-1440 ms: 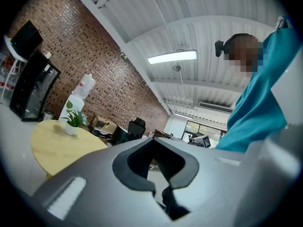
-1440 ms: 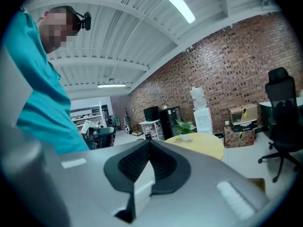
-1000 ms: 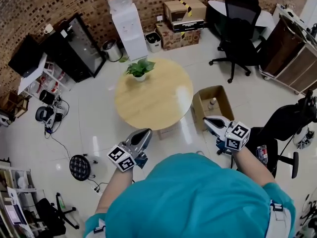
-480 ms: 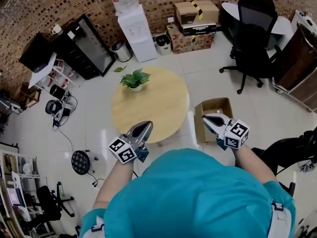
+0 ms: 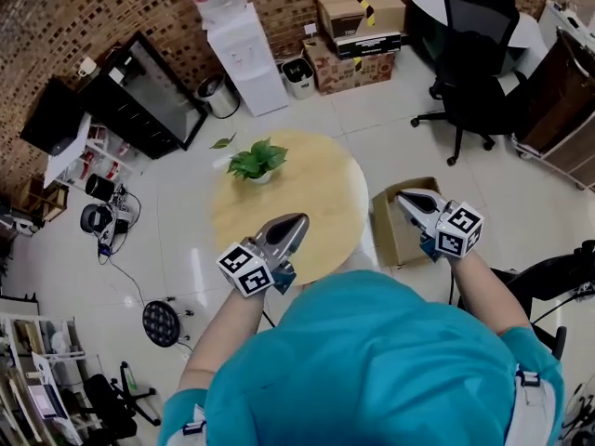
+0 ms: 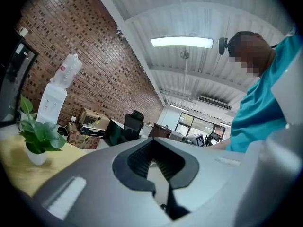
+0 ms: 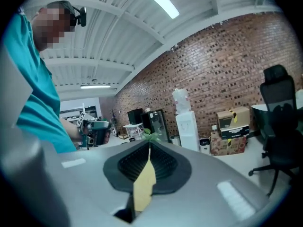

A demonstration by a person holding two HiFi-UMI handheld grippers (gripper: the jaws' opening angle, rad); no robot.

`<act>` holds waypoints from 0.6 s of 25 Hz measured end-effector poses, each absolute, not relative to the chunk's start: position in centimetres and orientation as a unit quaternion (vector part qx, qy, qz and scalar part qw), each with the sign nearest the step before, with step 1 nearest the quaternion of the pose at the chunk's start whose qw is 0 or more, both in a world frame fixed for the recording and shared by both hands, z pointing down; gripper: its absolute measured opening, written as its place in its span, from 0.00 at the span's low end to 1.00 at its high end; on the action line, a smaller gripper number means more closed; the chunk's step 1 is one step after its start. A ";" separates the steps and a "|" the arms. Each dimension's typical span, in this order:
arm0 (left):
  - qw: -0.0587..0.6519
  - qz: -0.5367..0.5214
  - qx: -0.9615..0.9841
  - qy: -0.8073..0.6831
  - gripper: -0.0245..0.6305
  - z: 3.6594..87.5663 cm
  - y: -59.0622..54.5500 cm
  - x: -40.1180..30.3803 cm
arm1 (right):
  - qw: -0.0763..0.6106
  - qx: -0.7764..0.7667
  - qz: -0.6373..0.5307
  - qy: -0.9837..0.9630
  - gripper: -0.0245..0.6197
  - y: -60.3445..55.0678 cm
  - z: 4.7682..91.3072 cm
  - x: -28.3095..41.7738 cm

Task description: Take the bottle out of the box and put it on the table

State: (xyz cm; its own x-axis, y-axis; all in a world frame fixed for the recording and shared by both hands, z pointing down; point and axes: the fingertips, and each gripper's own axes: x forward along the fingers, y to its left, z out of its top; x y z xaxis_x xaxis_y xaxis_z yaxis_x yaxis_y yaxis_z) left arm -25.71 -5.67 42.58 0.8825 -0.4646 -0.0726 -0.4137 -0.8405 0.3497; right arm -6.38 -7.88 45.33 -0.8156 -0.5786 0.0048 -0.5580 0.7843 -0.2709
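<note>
We see a round table of pale yellow wood. On it is a green leafy plant in a white pot. The open cardboard box is brown. The brick wall is red-brown with dark and light speckles. Our grey left gripper and grey right gripper have black-and-white square marks. Our shirt is teal. The shiny tiled floor is white, and the swivel chair is black.

The room is lit brightly and evenly by ceiling strip lights. Glare is thrown on the glossy floor and a sheen on the table. Shadows are kept soft. Edges are bent by fisheye distortion, corners are blackened in both gripper views, and the nearest foreground there is blurred.
</note>
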 end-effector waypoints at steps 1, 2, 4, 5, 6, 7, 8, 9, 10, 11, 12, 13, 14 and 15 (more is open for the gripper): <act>0.165 -0.072 0.959 -0.220 0.04 42.1 -6.1 -26.6 | 0.037 -0.314 -0.134 0.939 0.06 -8.2 44.7 -7.2; 0.164 -0.067 0.961 -0.212 0.04 41.6 -6.6 -27.5 | 0.035 -0.327 -0.137 0.934 0.06 -8.5 44.3 -7.9; 0.161 -0.057 0.966 -0.194 0.04 41.0 -8.0 -28.8 | 0.034 -0.353 -0.145 0.924 0.08 -9.8 44.1 -8.7; 0.162 -0.052 0.968 -0.186 0.04 40.9 -9.0 -29.2 | 0.032 -0.366 -0.148 0.918 0.09 -10.8 44.2 -8.8; 0.167 -0.047 0.968 -0.179 0.04 41.0 -10.1 -29.2 | 0.030 -0.378 -0.150 0.913 0.10 -12.0 44.5 -8.6; 0.173 -0.040 0.969 -0.173 0.04 41.1 -11.3 -28.8 | 0.028 -0.390 -0.155 0.907 0.11 -13.3 44.8 -8.0; 0.177 -0.031 0.970 -0.166 0.04 41.2 -12.7 -28.1 | 0.027 -0.401 -0.163 0.901 0.12 -14.8 45.2 -6.9; 0.183 -0.019 0.970 -0.159 0.04 41.1 -14.4 -26.9 | 0.024 -0.413 -0.173 0.894 0.13 -16.6 45.5 -5.6; 0.190 -0.007 0.970 -0.154 0.04 40.9 -16.2 -25.5 | 0.021 -0.424 -0.184 0.887 0.14 -18.5 45.7 -3.9; 0.200 0.005 0.968 -0.150 0.04 40.8 -18.1 -23.8 | 0.017 -0.435 -0.192 0.879 0.15 -20.5 46.2 -1.9; 0.211 0.017 0.966 -0.147 0.04 41.1 -20.0 -21.8 | 0.013 -0.445 -0.199 0.873 0.16 -22.4 47.1 0.4; 0.219 0.031 0.964 -0.145 0.04 41.9 -21.7 -19.5 | 0.011 -0.454 -0.205 0.867 0.16 -24.2 48.5 2.9; 0.223 0.045 0.963 -0.142 0.04 43.1 -23.4 -16.9 | 0.010 -0.463 -0.208 0.862 0.17 -25.8 50.3 5.6; 0.225 0.062 0.962 -0.139 0.04 44.7 -25.0 -14.3 | 0.008 -0.470 -0.211 0.857 0.18 -27.4 52.5 8.2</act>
